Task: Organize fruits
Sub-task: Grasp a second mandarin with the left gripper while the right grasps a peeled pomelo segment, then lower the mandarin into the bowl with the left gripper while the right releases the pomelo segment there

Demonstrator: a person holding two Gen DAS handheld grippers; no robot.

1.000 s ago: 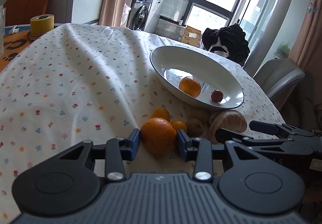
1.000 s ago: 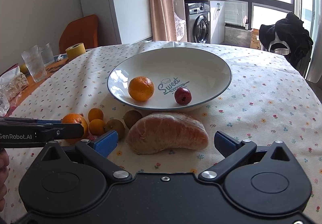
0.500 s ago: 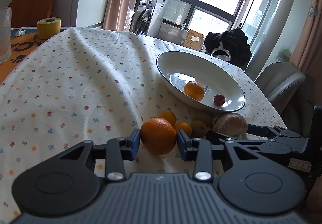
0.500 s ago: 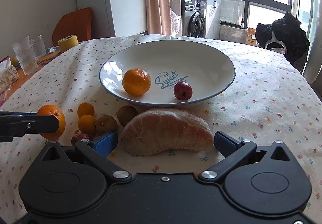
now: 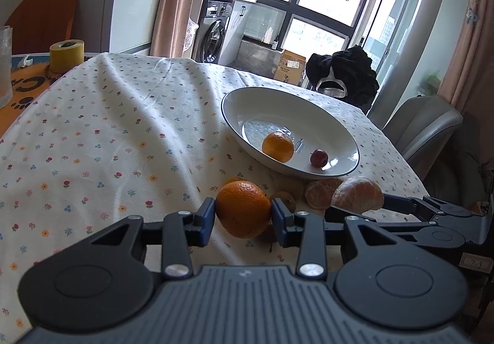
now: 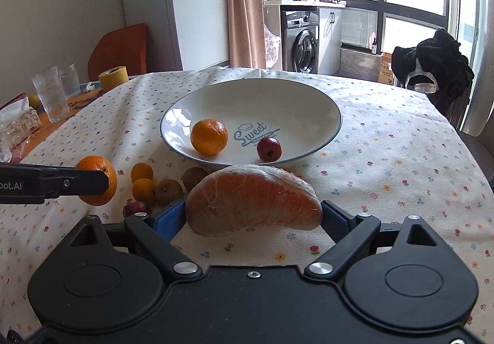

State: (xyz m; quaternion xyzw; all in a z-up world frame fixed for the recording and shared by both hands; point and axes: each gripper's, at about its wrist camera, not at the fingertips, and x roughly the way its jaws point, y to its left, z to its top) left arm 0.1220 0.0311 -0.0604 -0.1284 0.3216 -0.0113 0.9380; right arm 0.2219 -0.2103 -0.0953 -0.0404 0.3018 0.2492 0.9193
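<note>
My left gripper [image 5: 243, 216] is shut on a large orange [image 5: 243, 209], held just above the flowered cloth; in the right wrist view that orange [image 6: 105, 168] hangs at the left. My right gripper [image 6: 253, 216] is shut on a big peeled citrus segment [image 6: 253, 200], its pads touching both ends. Beyond it, the white blue-rimmed bowl [image 6: 324, 127] holds an orange [image 6: 209, 136] and a small red fruit [image 6: 269, 148]. On the cloth lie two small oranges [image 6: 142, 172], two brown kiwis [image 6: 168, 191] and a red fruit [image 6: 136, 209].
Two glasses [image 6: 51, 94], a yellow tape roll [image 6: 113, 77] and a tissue pack stand at the far left edge. A chair draped with black clothing [image 6: 432, 66] is behind the table, and a grey chair [image 5: 426, 127] at its right edge.
The left gripper has risen with the orange off the cloth. The right gripper's fingers have closed in onto the ends of the peeled segment, which now sits nearer the camera.
</note>
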